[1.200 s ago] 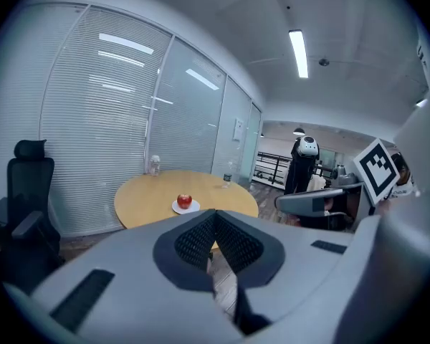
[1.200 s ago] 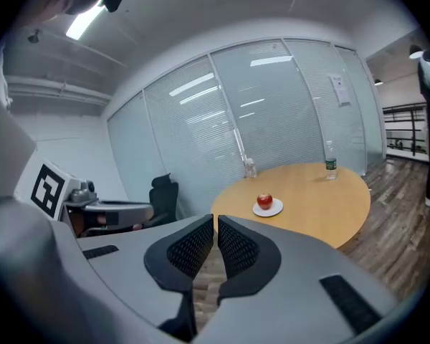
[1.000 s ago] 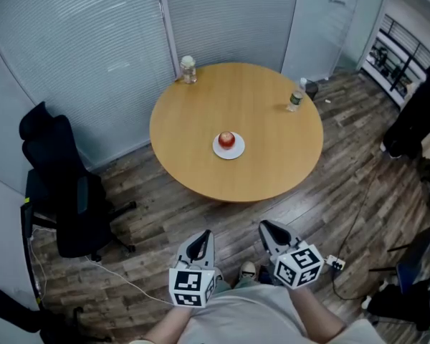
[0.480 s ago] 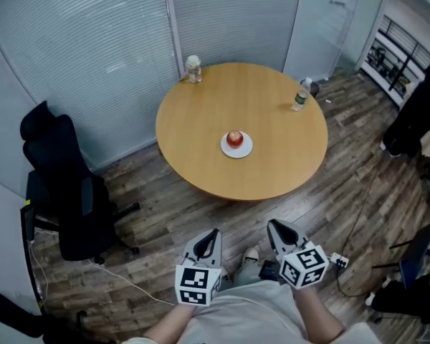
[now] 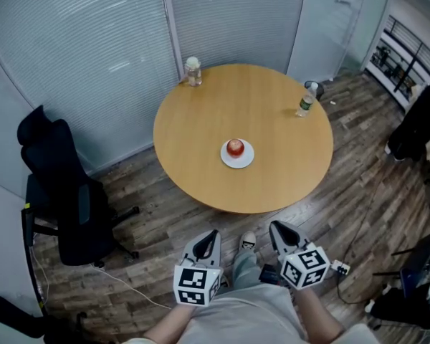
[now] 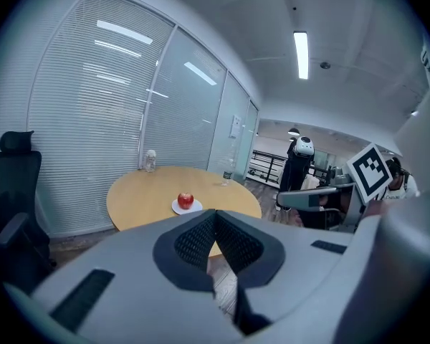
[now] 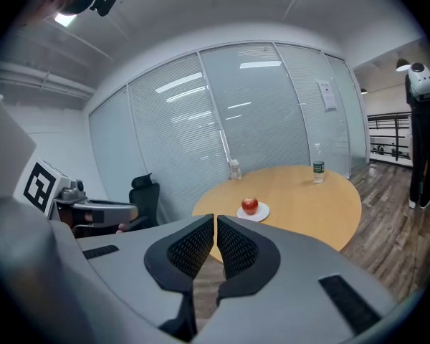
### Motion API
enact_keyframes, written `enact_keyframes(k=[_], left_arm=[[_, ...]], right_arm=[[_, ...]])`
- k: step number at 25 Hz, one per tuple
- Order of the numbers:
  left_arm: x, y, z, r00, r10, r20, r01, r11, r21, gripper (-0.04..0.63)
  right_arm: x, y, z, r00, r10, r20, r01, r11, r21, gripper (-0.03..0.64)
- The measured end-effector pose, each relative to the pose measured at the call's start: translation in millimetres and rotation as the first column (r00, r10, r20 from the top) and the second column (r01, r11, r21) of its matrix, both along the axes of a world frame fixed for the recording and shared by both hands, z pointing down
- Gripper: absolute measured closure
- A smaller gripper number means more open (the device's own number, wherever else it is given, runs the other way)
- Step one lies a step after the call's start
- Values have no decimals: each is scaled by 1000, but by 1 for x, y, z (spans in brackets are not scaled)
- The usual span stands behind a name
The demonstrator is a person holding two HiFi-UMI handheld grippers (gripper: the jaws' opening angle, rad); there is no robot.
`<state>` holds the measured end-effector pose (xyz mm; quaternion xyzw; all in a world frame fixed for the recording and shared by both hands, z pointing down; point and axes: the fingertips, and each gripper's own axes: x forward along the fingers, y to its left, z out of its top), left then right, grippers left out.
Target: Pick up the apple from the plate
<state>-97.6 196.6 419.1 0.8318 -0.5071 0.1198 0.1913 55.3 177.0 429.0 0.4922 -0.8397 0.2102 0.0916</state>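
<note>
Left tool (image 5: 212, 235), right tool (image 5: 275, 228) closed, empty. Apple (image 5: 235, 147) on plate (image 5: 238, 163). Floor cable (image 5: 125, 282): head view only.

Label on the bottle (image 5: 305, 104) is way too small to read, same with whatever's in the jar (image 5: 193, 71). The person (image 5: 419, 124) on the right is cut off by the edge. Near rim of the table (image 6: 140, 192) is hidden behind the left gripper (image 6: 215, 213).

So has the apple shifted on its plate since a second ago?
No. The apple still sits mid-plate, and the plate stays near the round table's centre.
</note>
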Motion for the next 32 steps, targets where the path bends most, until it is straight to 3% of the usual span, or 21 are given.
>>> enact_keyframes(k=[14, 22, 32], left_arm=[[27, -154, -4, 996, -81, -23, 81, 997, 7, 592], [51, -200, -2, 995, -94, -37, 95, 995, 8, 592], [52, -216, 6, 998, -58, -32, 57, 998, -30, 592]], right_arm=[[28, -166, 0, 995, -99, -19, 99, 995, -1, 580], [38, -210, 2, 987, -160, -21, 160, 987, -3, 580], [40, -230, 10, 990, -138, -13, 138, 990, -34, 580]])
